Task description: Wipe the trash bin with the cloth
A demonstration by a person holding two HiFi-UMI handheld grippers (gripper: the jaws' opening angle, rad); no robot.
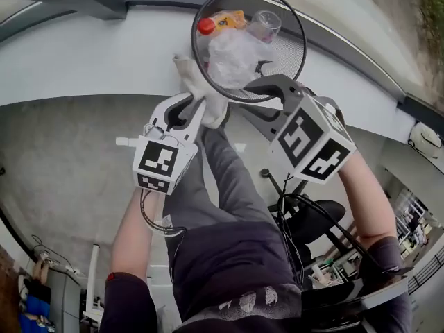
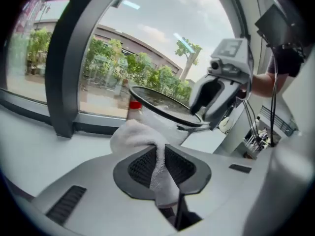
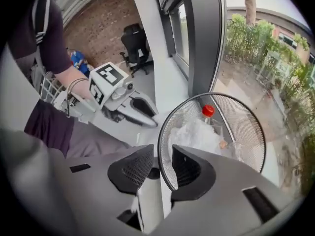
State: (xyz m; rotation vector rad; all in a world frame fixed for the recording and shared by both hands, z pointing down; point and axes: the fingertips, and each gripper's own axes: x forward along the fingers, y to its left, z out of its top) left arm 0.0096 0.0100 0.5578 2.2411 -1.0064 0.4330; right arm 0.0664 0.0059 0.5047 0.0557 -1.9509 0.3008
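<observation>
The black mesh trash bin [image 1: 286,53] stands on a white ledge at the top of the head view, with trash inside. My left gripper [image 1: 191,113] is shut on a white cloth [image 1: 206,92] that bulges out past its tips [image 2: 140,136], just left of the bin's wall. My right gripper [image 1: 267,89] reaches the near side of the bin. In the right gripper view its jaws [image 3: 162,163] straddle the rim [image 3: 165,132], one pad inside and one outside, closed onto it. From the left gripper view the bin's rim [image 2: 157,102] runs across to the right gripper [image 2: 211,95].
Inside the bin lie a red-capped bottle [image 1: 206,26], crumpled clear plastic [image 1: 232,54] and an upturned cup [image 1: 265,23]. The ledge [image 1: 83,54] runs along a window frame [image 2: 66,82]. The person's dark trouser legs [image 1: 222,186] are below, and a black office chair [image 3: 134,43] stands behind.
</observation>
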